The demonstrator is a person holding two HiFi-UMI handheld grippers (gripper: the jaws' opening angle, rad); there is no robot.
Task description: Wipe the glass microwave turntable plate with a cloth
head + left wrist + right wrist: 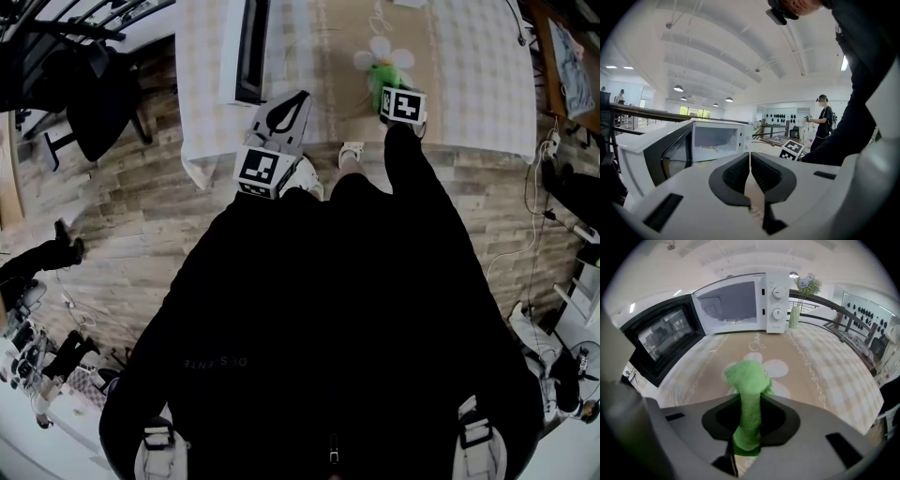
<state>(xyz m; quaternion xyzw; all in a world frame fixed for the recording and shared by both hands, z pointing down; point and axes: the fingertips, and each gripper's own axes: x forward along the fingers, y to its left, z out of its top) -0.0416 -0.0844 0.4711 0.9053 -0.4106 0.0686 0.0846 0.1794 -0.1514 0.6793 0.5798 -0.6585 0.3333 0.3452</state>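
A green cloth (747, 380) sticks up out of my right gripper (749, 401), which is shut on it above the beige table runner (797, 362). In the head view that gripper (395, 90) hovers over the table's front part with the green cloth (382, 74) just beyond it. My left gripper (295, 99) is held near the table's front edge, jaws shut and empty; its pads (740, 171) meet. The white microwave (740, 303) stands open at the back, door (661, 341) swung left. The glass plate is not clearly visible; only a faint curved rim shows left of the cloth.
A green vase with flowers (794, 315) stands right of the microwave. The checked tablecloth (469, 66) hangs over the front edge. A black chair (94, 94) stands on the floor at left, cables (534, 216) lie at right. Another person (825, 119) stands far off.
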